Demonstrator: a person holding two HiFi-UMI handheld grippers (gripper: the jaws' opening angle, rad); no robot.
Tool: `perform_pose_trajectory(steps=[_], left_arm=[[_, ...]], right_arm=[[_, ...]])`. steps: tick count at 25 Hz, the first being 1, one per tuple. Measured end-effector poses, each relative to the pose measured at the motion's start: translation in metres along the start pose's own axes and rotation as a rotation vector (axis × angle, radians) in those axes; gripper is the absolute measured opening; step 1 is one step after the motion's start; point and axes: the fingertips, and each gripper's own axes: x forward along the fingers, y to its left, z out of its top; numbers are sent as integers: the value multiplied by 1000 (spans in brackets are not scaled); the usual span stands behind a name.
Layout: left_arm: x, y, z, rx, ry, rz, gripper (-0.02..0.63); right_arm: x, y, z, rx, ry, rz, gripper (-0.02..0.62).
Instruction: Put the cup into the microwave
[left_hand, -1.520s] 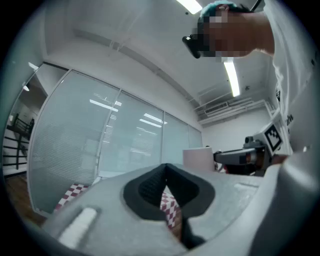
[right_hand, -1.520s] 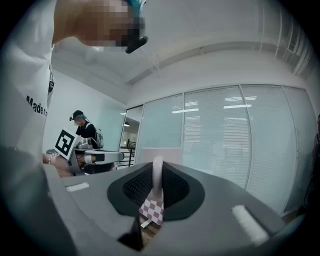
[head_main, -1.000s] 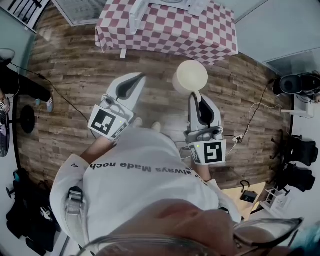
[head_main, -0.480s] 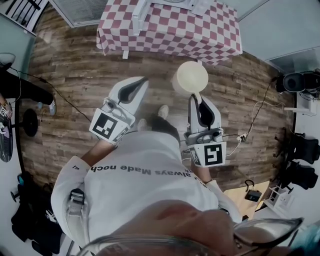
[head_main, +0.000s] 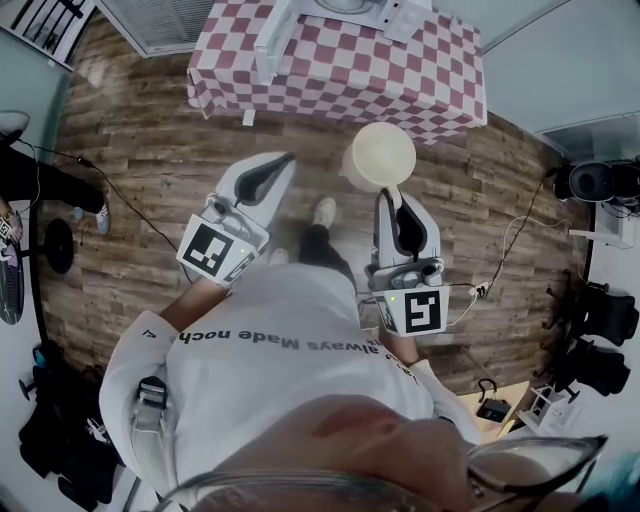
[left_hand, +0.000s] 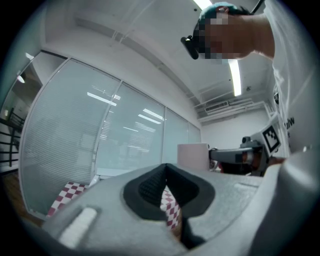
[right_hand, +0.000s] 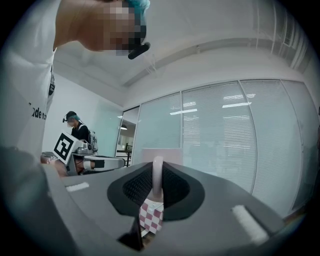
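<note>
A cream cup (head_main: 380, 157) hangs over the wooden floor, short of the table with the red-and-white checked cloth (head_main: 330, 62). My right gripper (head_main: 392, 196) is shut on the cup's handle (right_hand: 157, 176), which stands upright between the jaws in the right gripper view; the cup's body (right_hand: 161, 154) shows beyond it. My left gripper (head_main: 284, 161) is shut with nothing in it, level with the cup and to its left. From the left gripper view the cup (left_hand: 193, 156) is seen side-on. A white appliance (head_main: 345, 8) stands on the table at the frame's top edge, mostly cut off.
A white panel (head_main: 270, 35) stands up from the table's near side. Someone else's legs (head_main: 40, 170) are at the far left beside a black round base (head_main: 52, 242). Cables (head_main: 505, 235) and black gear (head_main: 590, 182) lie on the floor at the right.
The person has stepped toward the checked table, one foot coming forward. Both grippers and the cup are carried along and keep their hold and pose.
</note>
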Motion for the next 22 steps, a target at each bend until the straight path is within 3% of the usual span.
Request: perform_pose_trajectory(steps=[14, 22], left_arm=[[208, 31, -9, 9, 8, -6, 5], [279, 65, -17, 8, 1, 45, 5]], right_arm=[[74, -186, -7, -21, -32, 18, 37], [119, -258, -16, -22, -35, 46, 35]])
